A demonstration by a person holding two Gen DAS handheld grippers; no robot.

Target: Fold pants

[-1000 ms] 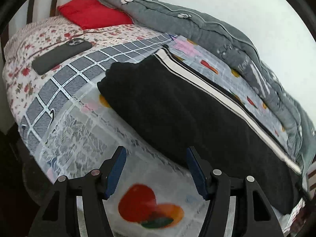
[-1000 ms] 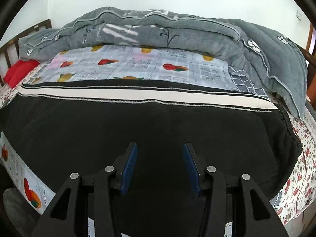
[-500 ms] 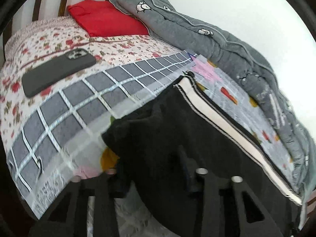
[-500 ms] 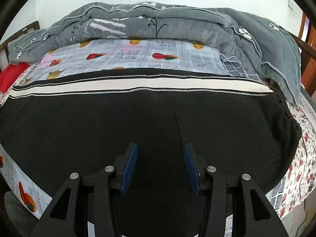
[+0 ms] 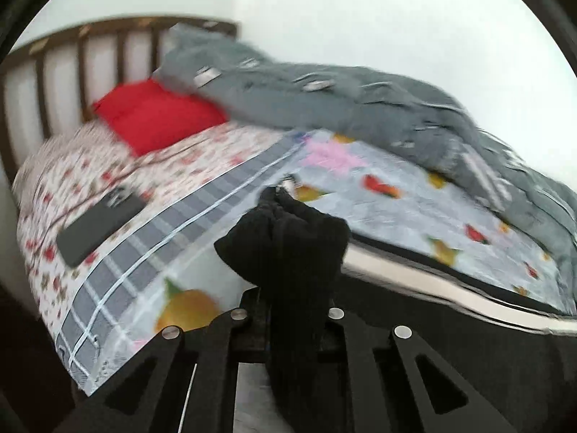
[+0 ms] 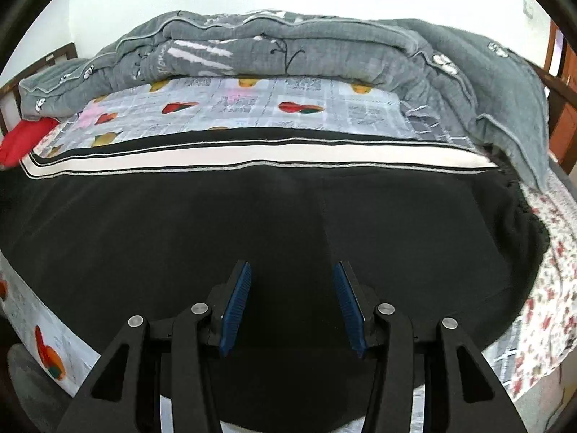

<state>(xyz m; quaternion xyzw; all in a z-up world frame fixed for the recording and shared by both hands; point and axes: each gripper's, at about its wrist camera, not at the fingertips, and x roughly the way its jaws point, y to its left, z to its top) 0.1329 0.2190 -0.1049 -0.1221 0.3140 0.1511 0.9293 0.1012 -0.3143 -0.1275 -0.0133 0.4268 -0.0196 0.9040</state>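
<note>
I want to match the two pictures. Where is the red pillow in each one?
Left wrist view: the red pillow lies upper left, by the wooden headboard, beside the grey quilt.
Right wrist view: the red pillow peeks in at the far left edge, under the end of the grey quilt.
Shared landmark: the white stripe along the black pants.

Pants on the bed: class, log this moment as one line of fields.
left gripper: shut on pants, end lifted | right gripper: open above pants | phone: on bed
</note>
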